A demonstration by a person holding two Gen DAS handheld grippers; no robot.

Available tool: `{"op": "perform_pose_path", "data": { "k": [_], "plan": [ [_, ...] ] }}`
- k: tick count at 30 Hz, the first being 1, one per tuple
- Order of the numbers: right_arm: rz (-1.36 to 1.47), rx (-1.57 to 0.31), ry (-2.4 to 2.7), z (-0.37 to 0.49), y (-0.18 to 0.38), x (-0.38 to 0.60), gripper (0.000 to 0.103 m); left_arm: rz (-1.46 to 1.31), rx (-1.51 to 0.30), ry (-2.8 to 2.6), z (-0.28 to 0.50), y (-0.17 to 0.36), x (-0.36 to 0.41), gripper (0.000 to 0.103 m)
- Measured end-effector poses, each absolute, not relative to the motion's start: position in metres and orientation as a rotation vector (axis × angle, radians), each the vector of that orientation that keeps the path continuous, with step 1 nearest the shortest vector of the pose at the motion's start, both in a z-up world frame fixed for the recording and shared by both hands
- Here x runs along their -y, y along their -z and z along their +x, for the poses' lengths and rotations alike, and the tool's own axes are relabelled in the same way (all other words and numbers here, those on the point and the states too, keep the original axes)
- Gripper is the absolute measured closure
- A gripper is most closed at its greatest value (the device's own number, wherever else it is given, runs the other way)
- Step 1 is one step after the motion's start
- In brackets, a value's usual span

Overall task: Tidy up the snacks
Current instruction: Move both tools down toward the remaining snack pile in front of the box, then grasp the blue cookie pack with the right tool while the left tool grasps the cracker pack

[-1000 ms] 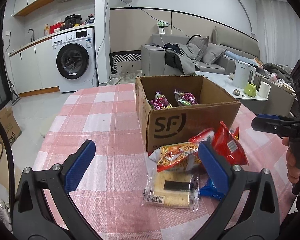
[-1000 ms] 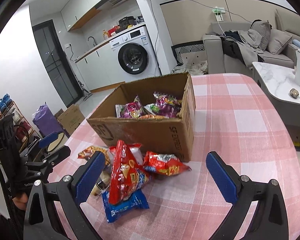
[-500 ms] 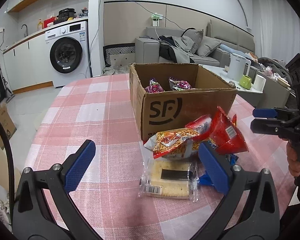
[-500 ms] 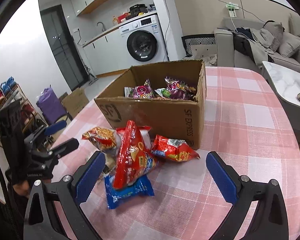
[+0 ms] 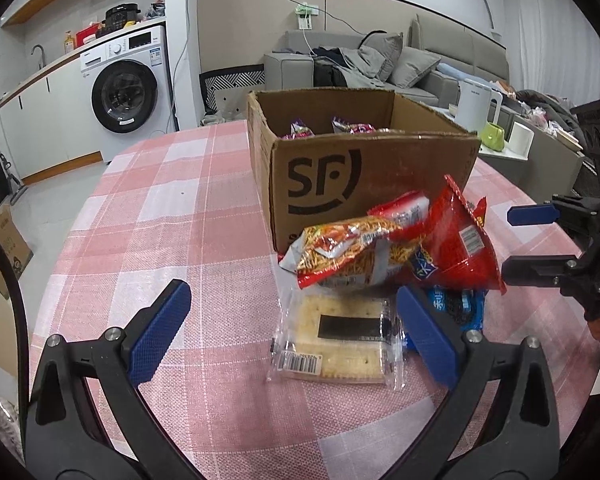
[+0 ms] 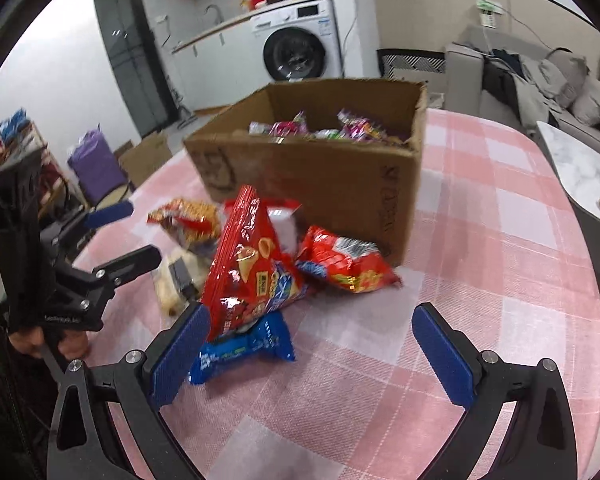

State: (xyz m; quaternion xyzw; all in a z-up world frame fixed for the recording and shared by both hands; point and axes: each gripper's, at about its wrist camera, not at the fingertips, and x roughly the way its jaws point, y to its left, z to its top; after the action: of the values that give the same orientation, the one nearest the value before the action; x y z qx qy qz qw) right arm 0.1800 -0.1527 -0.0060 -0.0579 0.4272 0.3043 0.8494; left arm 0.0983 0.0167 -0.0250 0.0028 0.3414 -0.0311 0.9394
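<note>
Pink-and-white checked cloth (image 5: 188, 208) is spread over the table, and both grippers are held low above it with their blue pads wide apart and nothing between them.

Nearest the left gripper (image 5: 290, 334), just ahead of its right finger, a clear-wrapped cracker pack (image 5: 340, 340) is laid flat on the cloth. Behind it, a noodle-snack bag (image 5: 340, 256) is propped over the pack's far edge, and to its right a tall red chip bag (image 5: 456, 248) is leaned against the pile. A blue cookie packet (image 5: 456, 306) is partly hidden beneath the red bag. Farther ahead, an open cardboard box (image 5: 360, 176) is set, with purple and pink wrappers seen inside.

From the right gripper (image 6: 310, 354), the blue cookie packet (image 6: 244, 348) is found touching or just beside the left pad, with the red chip bag (image 6: 248, 276) standing on it. A smaller red bag (image 6: 344, 264) is lying slightly farther on, right of centre, near the box's corner. The box (image 6: 324, 184) is seen beyond. The left gripper (image 6: 116, 236) is visible far to the left, also spread open.

Beyond the table, a washing machine (image 5: 126, 92) and a grey sofa (image 5: 380, 64) are seen.
</note>
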Motion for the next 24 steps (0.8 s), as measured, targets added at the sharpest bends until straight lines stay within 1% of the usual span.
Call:
{"op": "perform_pose_path", "data": {
  "k": [18, 24],
  "plan": [
    [-0.217, -0.972, -0.684, 0.168, 0.04, 0.115, 0.001, 0.038, -0.811, 0.085, 0.113, 0.051, -0.012, 0.001],
    [-0.283, -0.954, -0.651, 0.164, 0.046, 0.1, 0.003, 0.039, -0.851, 0.09, 0.119, 0.059, -0.016, 0.0]
  ]
}}
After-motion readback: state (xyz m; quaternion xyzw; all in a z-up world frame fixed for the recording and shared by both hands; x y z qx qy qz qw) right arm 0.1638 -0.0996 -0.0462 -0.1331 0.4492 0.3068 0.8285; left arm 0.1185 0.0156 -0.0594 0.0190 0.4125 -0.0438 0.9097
